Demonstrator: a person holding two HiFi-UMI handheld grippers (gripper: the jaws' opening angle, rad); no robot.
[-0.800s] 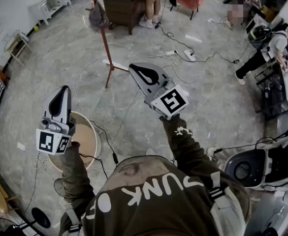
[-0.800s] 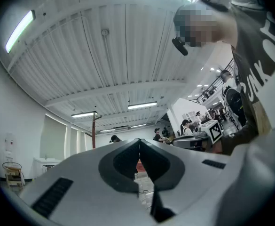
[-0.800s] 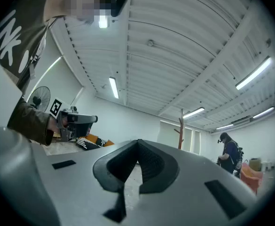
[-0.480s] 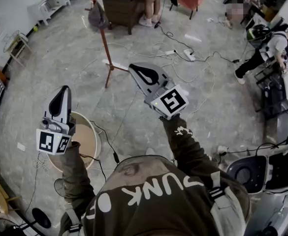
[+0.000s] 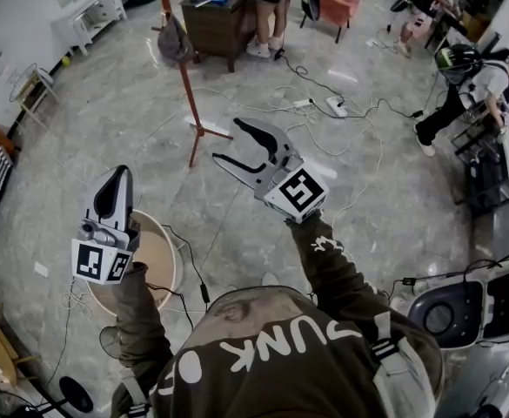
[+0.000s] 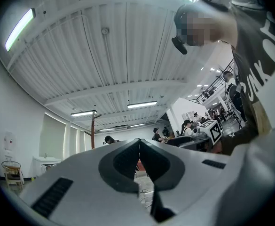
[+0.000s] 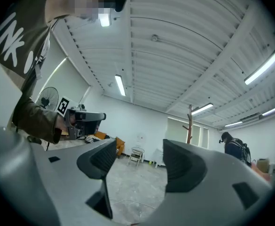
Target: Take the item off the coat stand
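The coat stand [image 5: 184,77] is a red-brown pole on splayed legs, a few steps ahead on the marble floor. A grey cloth item [image 5: 174,40] hangs from it, high on its left side. My right gripper [image 5: 228,144] is held up in front of me, open, with nothing between its jaws, and stays well short of the stand. The right gripper view shows the stand's pole [image 7: 190,124] past the open jaws. My left gripper [image 5: 117,175] is raised at the left, shut and empty. In its own view the left gripper [image 6: 138,144] has its jaws pressed together, with the stand [image 6: 93,133] far behind.
A round tub [image 5: 169,273] with a tan inside stands on the floor under my left gripper. Cables and a power strip [image 5: 334,104] lie on the floor beyond my right gripper. A wooden desk [image 5: 219,20] stands behind the stand, and people stand at the back and at the right.
My right gripper's jaws, shut before, now stand apart, and it has dropped slightly. The left gripper has also shifted slightly lower in the view. The item still hangs on the stand.
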